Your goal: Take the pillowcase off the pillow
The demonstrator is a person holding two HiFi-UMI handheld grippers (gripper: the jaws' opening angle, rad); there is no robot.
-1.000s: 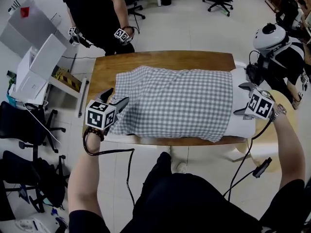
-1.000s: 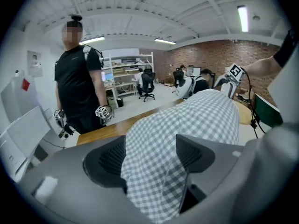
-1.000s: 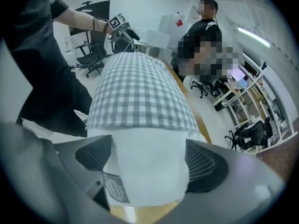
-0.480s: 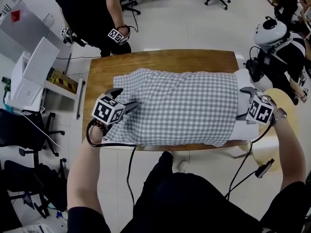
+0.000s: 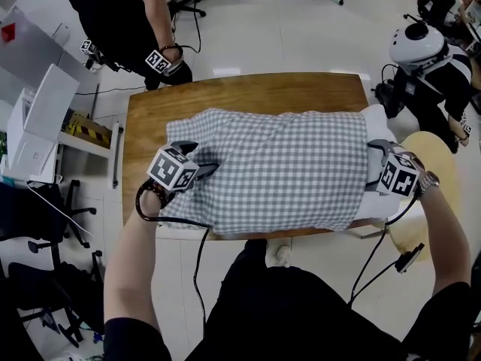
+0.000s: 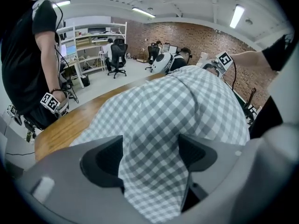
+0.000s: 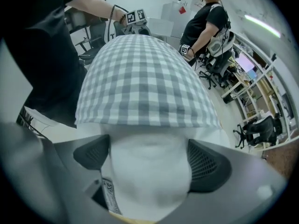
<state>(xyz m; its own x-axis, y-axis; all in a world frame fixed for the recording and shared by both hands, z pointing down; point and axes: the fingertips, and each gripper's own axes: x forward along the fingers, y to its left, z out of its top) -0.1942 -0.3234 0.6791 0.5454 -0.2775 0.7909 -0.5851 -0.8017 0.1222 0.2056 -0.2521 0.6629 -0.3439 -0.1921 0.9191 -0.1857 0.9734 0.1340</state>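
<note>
A grey-and-white checked pillowcase (image 5: 278,168) covers a pillow lying lengthwise on the wooden table (image 5: 248,92). The pillow's bare white end (image 5: 373,120) sticks out at the right. My left gripper (image 5: 197,159) sits on the pillowcase's left end. Its jaws stand wide, and a ridge of checked cloth (image 6: 154,139) fills the gap in my left gripper (image 6: 150,148). My right gripper (image 5: 373,168) is at the right end. In the right gripper view the white pillow (image 7: 149,171) bulges between the jaws of my right gripper (image 7: 149,155), squeezed by both pads.
A person in black (image 5: 128,21) stands at the table's far left corner, holding grippers. Another person with a white helmet (image 5: 417,47) is at the right. A round beige stool (image 5: 443,156) is by my right arm. White boxes (image 5: 37,126) stand on a shelf at the left.
My left gripper has moved right, from the pillowcase's left edge onto the cloth. The right gripper has closed in on the pillow's white end.
</note>
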